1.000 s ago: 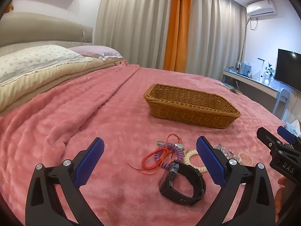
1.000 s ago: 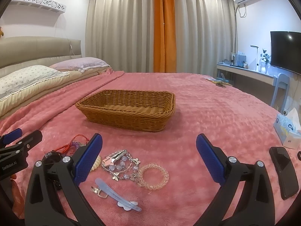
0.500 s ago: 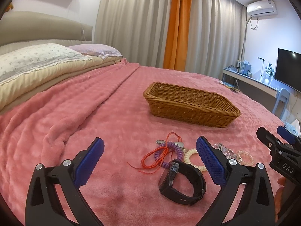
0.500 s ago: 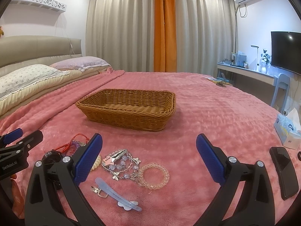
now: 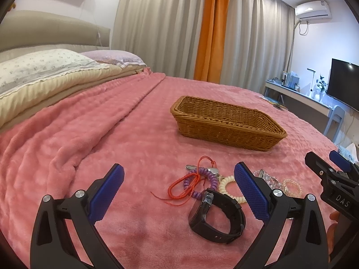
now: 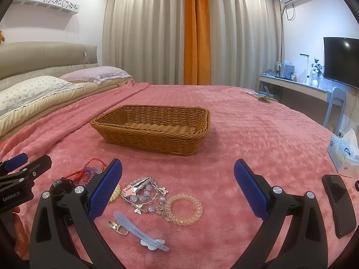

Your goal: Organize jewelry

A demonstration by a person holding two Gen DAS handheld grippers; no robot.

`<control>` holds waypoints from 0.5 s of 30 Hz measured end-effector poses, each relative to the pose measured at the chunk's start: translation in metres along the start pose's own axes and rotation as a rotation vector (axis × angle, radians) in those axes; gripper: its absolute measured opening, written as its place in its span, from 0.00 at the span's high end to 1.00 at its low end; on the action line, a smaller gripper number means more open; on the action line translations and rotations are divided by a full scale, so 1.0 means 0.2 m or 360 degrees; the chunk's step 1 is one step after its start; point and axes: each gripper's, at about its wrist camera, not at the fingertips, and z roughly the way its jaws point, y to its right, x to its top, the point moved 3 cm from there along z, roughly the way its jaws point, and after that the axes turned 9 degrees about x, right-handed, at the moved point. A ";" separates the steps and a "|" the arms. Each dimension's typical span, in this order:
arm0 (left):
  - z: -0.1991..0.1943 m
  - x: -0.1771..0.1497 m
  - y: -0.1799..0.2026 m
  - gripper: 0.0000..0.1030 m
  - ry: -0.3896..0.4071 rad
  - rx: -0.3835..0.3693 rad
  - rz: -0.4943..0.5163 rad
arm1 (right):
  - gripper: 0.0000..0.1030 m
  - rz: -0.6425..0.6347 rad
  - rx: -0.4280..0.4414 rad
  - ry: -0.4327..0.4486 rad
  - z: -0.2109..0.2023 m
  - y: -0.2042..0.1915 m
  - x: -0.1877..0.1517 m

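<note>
Jewelry pieces loose on pink blanket (image 6: 258,134), one wicker basket (image 6: 154,132), one watch (image 5: 217,217), both claws, left claw (image 5: 179,192), right claw (image 6: 178,190), spread wide, empty

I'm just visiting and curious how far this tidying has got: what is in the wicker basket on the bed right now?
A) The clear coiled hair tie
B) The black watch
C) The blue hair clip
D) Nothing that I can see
D: the basket shows only its bare woven bottom, while the watch, the hair tie and the hair clip all lie on the pink blanket.
</note>
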 end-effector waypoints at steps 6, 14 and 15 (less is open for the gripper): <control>-0.01 -0.01 0.01 0.07 -0.0011 -0.0019 0.0002 | 0.07 0.0002 0.0001 0.0002 0.00 0.00 0.00; -0.02 -0.01 0.02 0.07 -0.0014 -0.0017 0.0002 | 0.07 0.0000 0.0000 0.0001 0.00 0.00 0.00; -0.01 -0.01 0.02 0.07 -0.0014 -0.0017 0.0004 | 0.07 -0.0001 -0.0001 -0.0001 0.00 0.00 0.00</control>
